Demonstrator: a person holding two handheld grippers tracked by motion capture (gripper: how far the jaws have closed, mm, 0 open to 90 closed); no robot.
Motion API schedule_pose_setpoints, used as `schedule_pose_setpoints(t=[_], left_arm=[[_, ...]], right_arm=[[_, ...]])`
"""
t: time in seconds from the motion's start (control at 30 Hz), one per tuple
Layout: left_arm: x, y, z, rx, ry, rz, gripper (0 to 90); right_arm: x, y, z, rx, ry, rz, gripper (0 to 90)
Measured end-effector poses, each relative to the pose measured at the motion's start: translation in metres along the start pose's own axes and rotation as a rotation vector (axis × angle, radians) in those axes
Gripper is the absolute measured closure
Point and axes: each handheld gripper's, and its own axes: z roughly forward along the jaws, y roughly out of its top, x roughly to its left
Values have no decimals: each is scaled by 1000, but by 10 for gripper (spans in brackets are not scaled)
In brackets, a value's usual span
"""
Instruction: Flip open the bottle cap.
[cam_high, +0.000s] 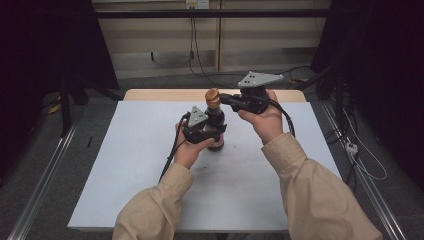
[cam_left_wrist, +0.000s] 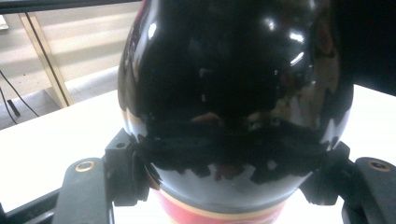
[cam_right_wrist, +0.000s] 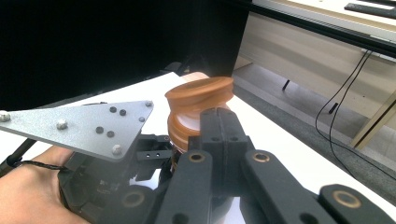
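A glossy dark bottle with a red label stands upright in the middle of the white table. It carries a brown-orange cap. My left gripper is shut on the bottle's body, one jaw on each side, just above the label. My right gripper comes in level from the right at cap height. In the right gripper view its fingers stand pressed together against the near side of the cap, with nothing seen between them.
The left gripper's grey plate sits close beside and below the cap. A wooden strip edges the table's far side. Cables lie on the floor at right, and a metal rail runs along the left.
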Motion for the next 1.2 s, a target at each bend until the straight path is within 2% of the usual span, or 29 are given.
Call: schedule_pose_setpoints(t=[0.33, 0.9, 1.2], left_arm=[[-1, 0, 1, -3, 0, -10, 303], [-2, 0, 1, -4, 4, -8, 302], [-2, 0, 2, -5, 3, -6, 302]], right_arm=[[-3, 0, 0, -15, -5, 11, 900], [-1, 5, 0, -7, -3, -5, 900], [-1, 4, -1, -8, 0, 2, 900]])
